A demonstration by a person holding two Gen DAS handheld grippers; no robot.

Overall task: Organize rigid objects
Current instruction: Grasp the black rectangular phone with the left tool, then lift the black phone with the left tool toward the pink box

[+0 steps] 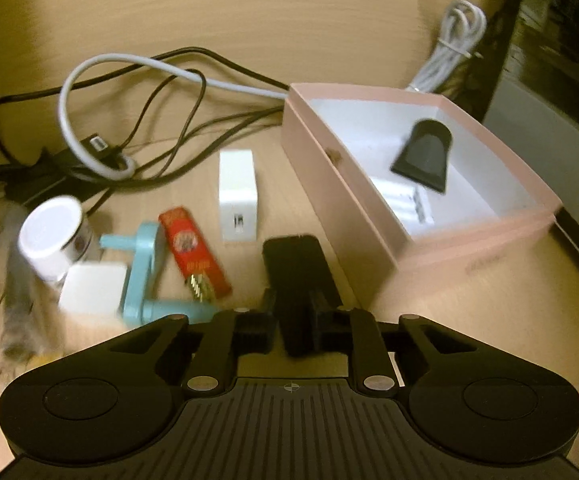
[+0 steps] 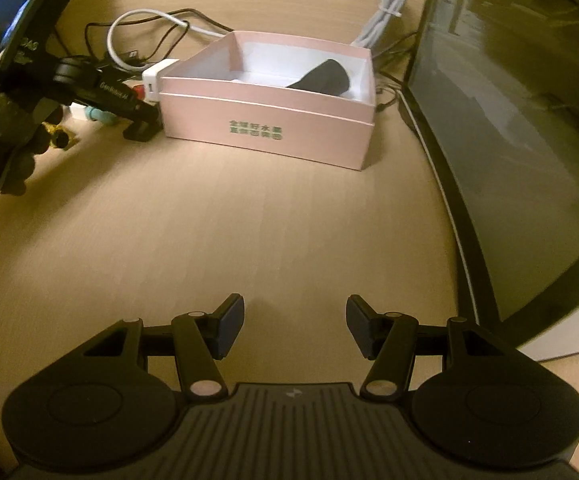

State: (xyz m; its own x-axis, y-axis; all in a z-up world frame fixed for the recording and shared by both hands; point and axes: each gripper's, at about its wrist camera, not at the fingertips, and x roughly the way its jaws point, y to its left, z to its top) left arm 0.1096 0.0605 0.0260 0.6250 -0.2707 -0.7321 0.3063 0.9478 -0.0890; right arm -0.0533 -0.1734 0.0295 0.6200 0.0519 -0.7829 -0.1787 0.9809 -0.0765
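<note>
Pale wood-grain tabletop (image 2: pixel 249 208) fills both views, with a dark curved monitor (image 2: pixel 529 120) rising along its right edge. Toward the far side stands an open pink box (image 1: pixel 353 216) with a white inside and green printing on its near wall. Inside it lie a black wedge-shaped piece (image 1: pixel 423 156) and a flat white item (image 1: pixel 405 204) on the floor of the box.

Left of the box, loose things are scattered on the table: a white charger block (image 1: pixel 236 196) just beside the box's left wall, a red card of small metal parts (image 1: pixel 193 252), a light blue plastic crank-shaped piece (image 1: pixel 145 276), a small white cube (image 1: pixel 91 290) touching it, and a white round cap on a shiny base (image 1: pixel 55 236). Behind them tangle black cables (image 1: pixel 169 120) and a thick grey cable (image 1: pixel 89 112). A bundled white cord (image 1: pixel 453 44) lies beyond the box's far right corner.

The left gripper (image 1: pixel 295 312) is low over the table close to the box's left wall, its jaws pressed in on a black block (image 1: pixel 293 264) that stands between them and juts forward; the picture is blurred, but the pads seem to pinch it. In the right wrist view this gripper appears at the far left, held by a hand (image 2: pixel 17 136).

The right gripper (image 2: pixel 295 324) hovers above bare table, well apart from the box, jaws spread with nothing between them.
</note>
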